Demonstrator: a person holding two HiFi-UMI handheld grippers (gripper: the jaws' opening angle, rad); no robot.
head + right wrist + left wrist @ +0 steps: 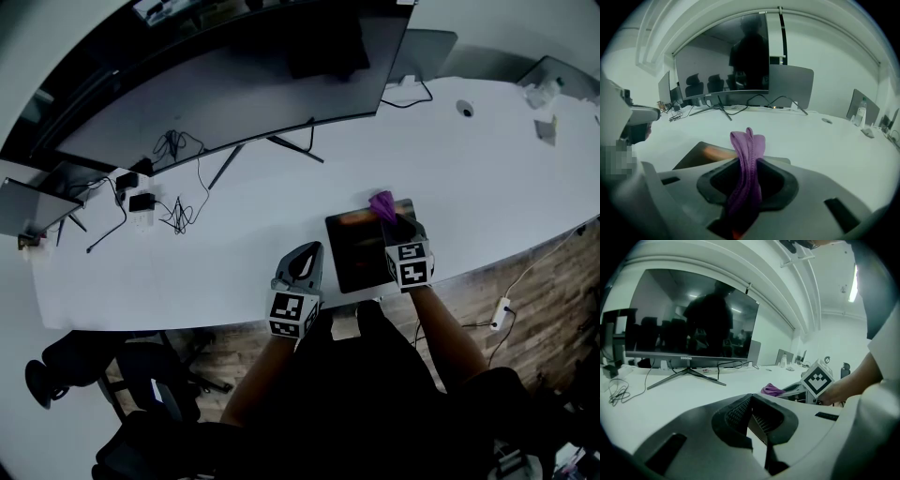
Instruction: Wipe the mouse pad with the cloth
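The dark mouse pad lies flat near the front edge of the white counter. It reflects a warm orange glow along its far side. The purple cloth is bunched into a narrow fold and pinched between the right tongs. Its free end pokes up past the tips, above the pad's far right corner. Whether the cloth touches the pad cannot be told. The right tongs rest over the pad's right side.

The left tongs are just left of the pad and clear of it, over the counter's front edge. Their ribbed pads are pressed together at the tips, with nothing between them.

Farther back a wide dark monitor stands on thin splayed legs. A tangle of cables lies to its left.
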